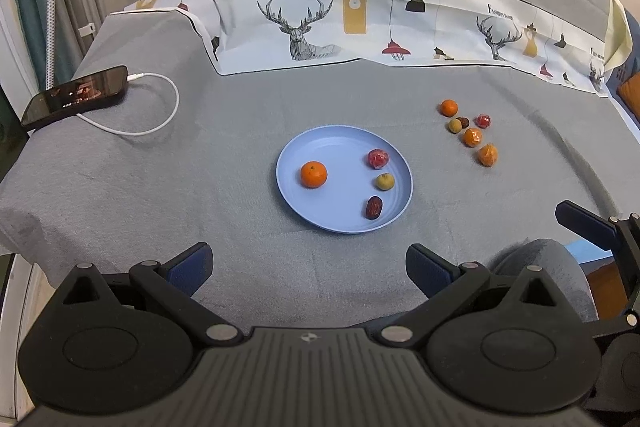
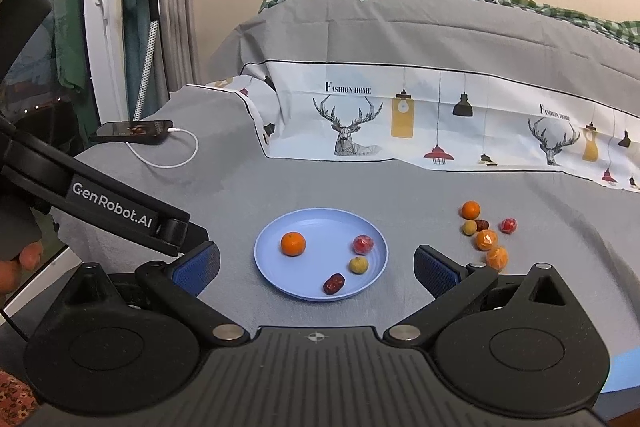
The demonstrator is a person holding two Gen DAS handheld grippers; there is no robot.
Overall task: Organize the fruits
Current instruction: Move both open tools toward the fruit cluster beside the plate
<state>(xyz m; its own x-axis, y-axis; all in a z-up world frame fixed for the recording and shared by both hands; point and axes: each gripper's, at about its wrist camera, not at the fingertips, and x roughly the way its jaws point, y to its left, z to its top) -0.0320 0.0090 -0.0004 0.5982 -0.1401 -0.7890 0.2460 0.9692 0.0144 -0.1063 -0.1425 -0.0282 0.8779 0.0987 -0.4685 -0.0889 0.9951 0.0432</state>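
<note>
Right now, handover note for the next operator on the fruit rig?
Left tongs: open, empty, hanging short of the plate.
Right tongs: open, empty, also near the plate's front edge.
Blue plate holds four: orange, red wrapped fruit, yellow-green fruit, dark red date.
Six pieces are loose on the grey cloth to the plate's right: cluster.
Done: four on the plate. Left: the loose six, probably; the right tongs look closer.
</note>
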